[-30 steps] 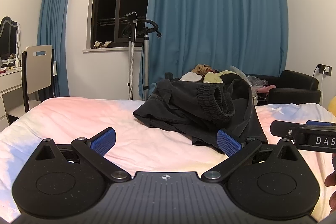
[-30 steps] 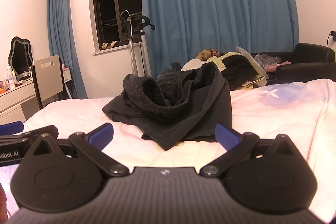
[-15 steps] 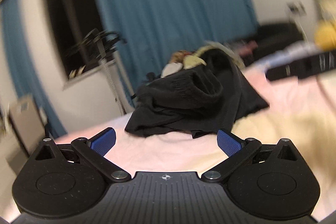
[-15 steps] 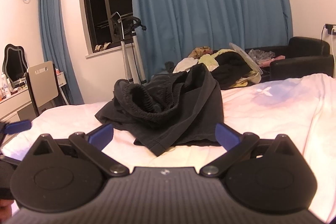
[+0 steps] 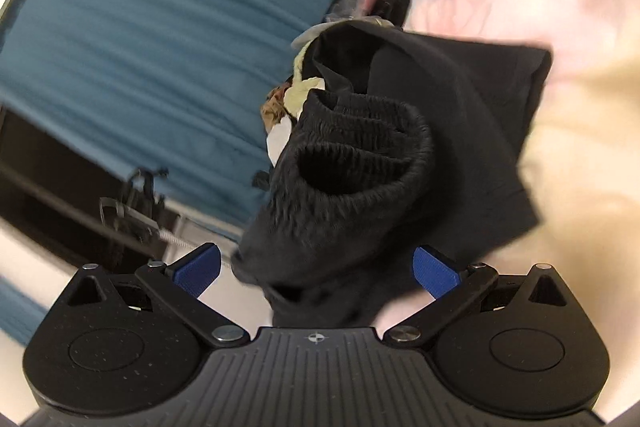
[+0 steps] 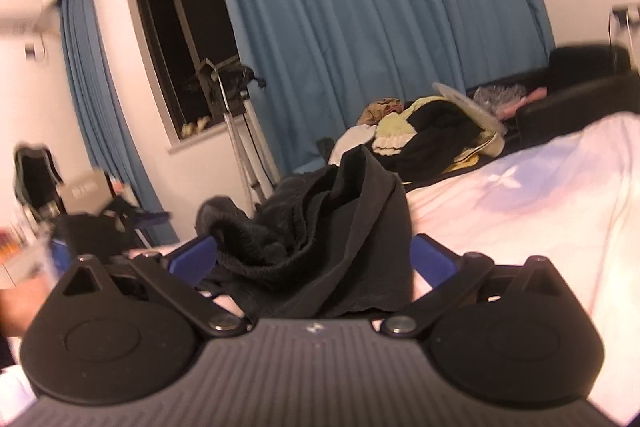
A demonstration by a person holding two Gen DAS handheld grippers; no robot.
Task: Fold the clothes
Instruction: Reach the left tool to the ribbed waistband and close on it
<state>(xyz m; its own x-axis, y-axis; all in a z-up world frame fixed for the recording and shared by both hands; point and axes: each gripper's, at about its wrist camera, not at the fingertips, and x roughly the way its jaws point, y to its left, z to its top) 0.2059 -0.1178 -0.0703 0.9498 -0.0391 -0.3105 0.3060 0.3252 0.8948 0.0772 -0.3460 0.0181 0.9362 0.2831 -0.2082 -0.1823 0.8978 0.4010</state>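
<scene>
A crumpled black garment [image 5: 384, 163] with a ribbed elastic waistband lies in a heap on the pink and cream bedsheet [image 5: 580, 155]. My left gripper [image 5: 316, 269] is open and rolled sideways, with the garment's near edge between its blue pads. In the right wrist view the same garment [image 6: 332, 247] fills the gap of my open right gripper [image 6: 312, 257], its hem close to the gripper body. Neither gripper is closed on the cloth. The left gripper shows blurred at the left of the right wrist view [image 6: 60, 251].
A pile of other clothes [image 6: 424, 135] lies beyond the bed, by a black armchair [image 6: 580, 87]. Blue curtains [image 6: 380, 19], a dark window and a stand [image 6: 236, 131] are behind. A chair and dresser stand at the left.
Both grippers moved forward to the black garment, which now sits between their fingers. The left gripper rolled strongly sideways, tilting its view. Both stayed open.
</scene>
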